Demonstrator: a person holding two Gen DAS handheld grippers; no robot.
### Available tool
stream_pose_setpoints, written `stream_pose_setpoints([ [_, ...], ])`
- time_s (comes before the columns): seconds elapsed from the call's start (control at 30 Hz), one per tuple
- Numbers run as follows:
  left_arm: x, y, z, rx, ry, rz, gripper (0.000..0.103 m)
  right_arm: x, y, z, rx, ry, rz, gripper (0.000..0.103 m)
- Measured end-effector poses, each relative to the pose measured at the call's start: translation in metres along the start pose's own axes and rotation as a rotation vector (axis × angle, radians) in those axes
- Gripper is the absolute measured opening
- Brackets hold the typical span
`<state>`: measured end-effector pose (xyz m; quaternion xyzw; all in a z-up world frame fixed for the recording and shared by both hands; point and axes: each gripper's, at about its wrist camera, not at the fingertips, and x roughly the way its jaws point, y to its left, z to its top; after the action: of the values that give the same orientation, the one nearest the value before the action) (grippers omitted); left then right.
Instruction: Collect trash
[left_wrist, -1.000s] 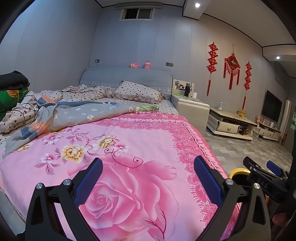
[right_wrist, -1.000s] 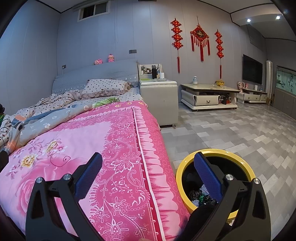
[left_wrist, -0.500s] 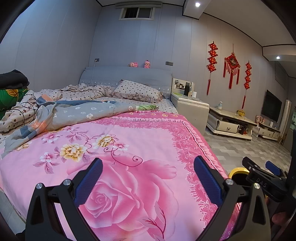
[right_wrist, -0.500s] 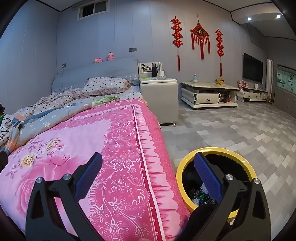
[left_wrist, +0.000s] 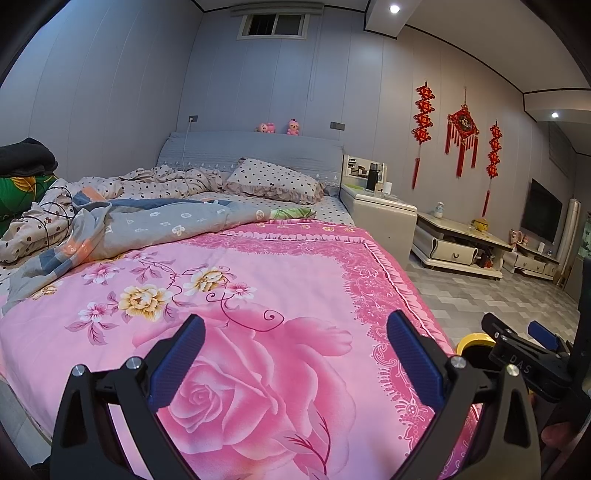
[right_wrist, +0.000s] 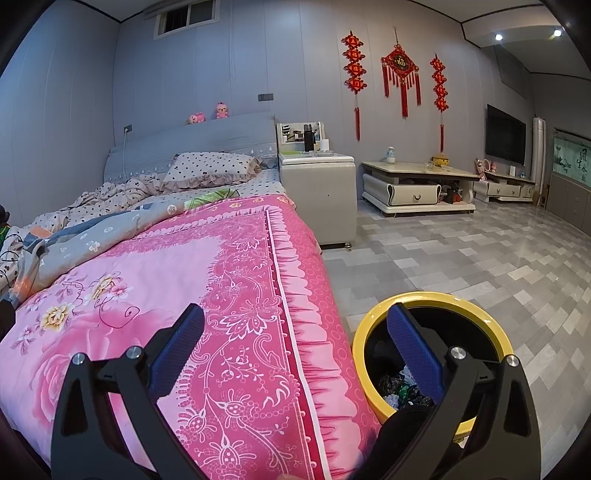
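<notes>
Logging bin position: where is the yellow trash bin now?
Right wrist view, lower right: the yellow trash bin stands on the tiled floor beside the pink bedspread, partly behind the right gripper.

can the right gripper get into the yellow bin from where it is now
Probably yes: the right gripper is open and empty, the yellow bin stands open-topped on the floor beside the bed, nothing covering it.

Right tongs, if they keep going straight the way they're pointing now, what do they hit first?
Most likely the pink bedspread: the open, empty right tongs aim along its frilled edge, with the yellow trash bin just to the right. Depth is unclear.
</notes>
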<state>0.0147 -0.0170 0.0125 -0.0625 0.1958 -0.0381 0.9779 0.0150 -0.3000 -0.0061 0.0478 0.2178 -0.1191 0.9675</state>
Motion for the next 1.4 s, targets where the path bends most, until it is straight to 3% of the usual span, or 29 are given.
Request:
stream_pose_setpoints([
  [1.4, 0.0005, -0.0002, -0.0014, 0.0, 0.005, -0.001, 0.095, 0.0065, -0.003, -0.0048, 0.005, 0.019, 0.004, 0.095],
])
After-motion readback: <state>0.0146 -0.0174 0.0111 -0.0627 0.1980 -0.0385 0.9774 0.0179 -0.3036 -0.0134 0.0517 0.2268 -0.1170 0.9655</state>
